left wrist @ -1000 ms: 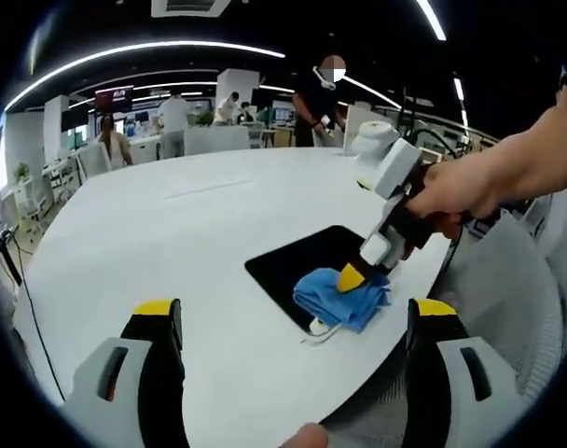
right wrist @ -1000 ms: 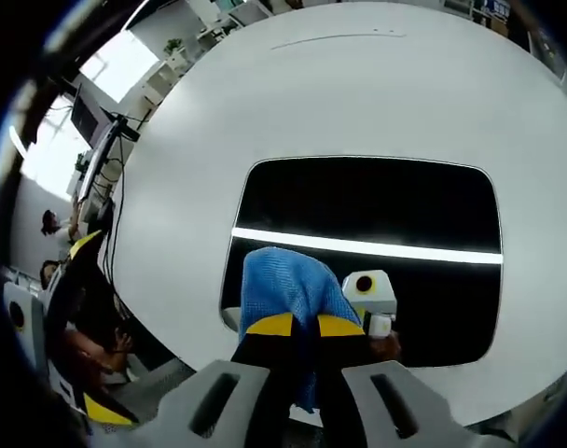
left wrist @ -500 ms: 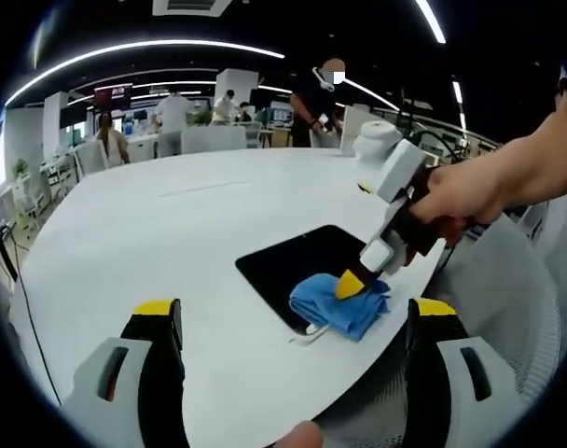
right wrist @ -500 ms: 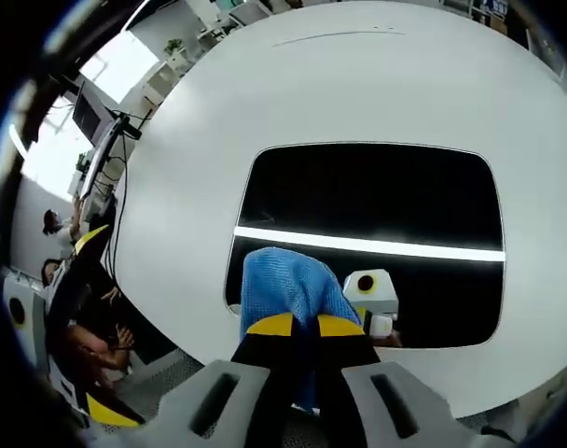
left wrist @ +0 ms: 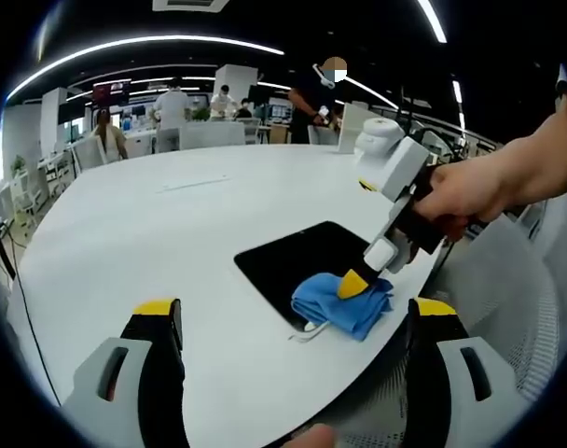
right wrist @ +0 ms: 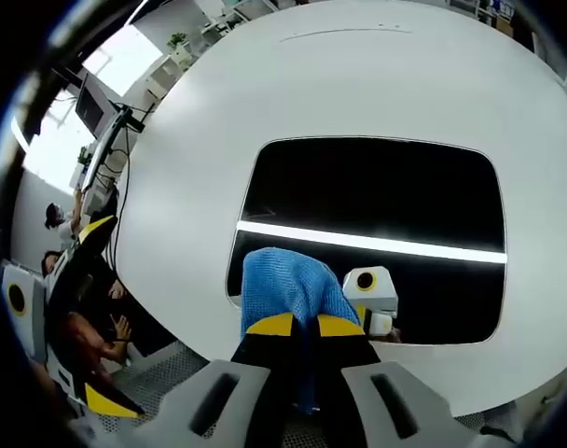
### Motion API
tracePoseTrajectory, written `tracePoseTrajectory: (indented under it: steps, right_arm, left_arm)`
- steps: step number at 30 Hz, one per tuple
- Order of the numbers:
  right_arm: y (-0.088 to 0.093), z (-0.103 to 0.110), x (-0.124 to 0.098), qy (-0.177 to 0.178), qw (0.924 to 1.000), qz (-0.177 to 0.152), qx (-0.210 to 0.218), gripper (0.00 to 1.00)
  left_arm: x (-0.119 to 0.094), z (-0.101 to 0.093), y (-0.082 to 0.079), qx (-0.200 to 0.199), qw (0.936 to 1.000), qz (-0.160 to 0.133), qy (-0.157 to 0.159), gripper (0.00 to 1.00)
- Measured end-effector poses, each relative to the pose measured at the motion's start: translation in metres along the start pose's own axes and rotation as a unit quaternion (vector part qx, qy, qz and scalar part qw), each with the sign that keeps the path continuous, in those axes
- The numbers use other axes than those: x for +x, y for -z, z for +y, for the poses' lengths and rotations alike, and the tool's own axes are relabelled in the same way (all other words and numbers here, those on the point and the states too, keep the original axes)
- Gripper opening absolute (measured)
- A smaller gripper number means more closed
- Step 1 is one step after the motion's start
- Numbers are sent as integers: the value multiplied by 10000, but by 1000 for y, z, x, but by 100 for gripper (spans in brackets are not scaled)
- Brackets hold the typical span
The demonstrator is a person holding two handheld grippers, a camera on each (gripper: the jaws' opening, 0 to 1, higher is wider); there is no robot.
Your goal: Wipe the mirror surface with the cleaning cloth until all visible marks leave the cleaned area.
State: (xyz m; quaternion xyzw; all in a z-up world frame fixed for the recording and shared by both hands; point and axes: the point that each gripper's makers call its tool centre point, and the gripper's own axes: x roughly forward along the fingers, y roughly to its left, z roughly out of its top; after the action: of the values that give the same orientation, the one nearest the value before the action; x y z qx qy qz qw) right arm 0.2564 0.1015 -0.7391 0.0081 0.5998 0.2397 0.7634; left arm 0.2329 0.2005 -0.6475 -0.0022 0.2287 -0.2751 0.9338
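Note:
A dark rectangular mirror (right wrist: 377, 201) lies flat on a round white table (right wrist: 293, 84), reflecting a bright ceiling light strip. My right gripper (right wrist: 297, 327) is shut on a blue cleaning cloth (right wrist: 288, 285), pressing it onto the mirror's near corner. In the left gripper view the same mirror (left wrist: 293, 261) sits near the table's right edge with the cloth (left wrist: 344, 303) on its near end, the right gripper (left wrist: 353, 283) coming down onto it from a person's hand (left wrist: 451, 196). My left gripper (left wrist: 293, 322) hovers open above the table, holding nothing.
A white cord (left wrist: 307, 331) trails out beside the cloth. A white mesh chair (left wrist: 517, 308) stands at the table's right edge. Several people (left wrist: 172, 112) and desks fill the office behind. The table edge (right wrist: 181, 327) runs close to the mirror's near side.
The cloth and right gripper have stayed on the mirror's near corner with only a slight shift. Both cameras drifted a little.

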Motion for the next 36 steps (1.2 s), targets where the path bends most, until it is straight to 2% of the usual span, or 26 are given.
tracePoseTrajectory:
  steps: [7, 34, 36]
  right_arm:
    - [-1, 0, 0, -22, 10000, 82, 2, 1]
    - [3, -27, -10, 35, 9999, 3, 128, 1]
    - [3, -29, -10, 55, 9999, 6, 143, 1]
  left_arm:
    - [1, -3, -9, -42, 9999, -93, 22, 99]
    - [-4, -10, -7, -23, 9999, -112, 109, 99]
    - [-3, -10, -2, -16, 10000, -8, 95, 99]
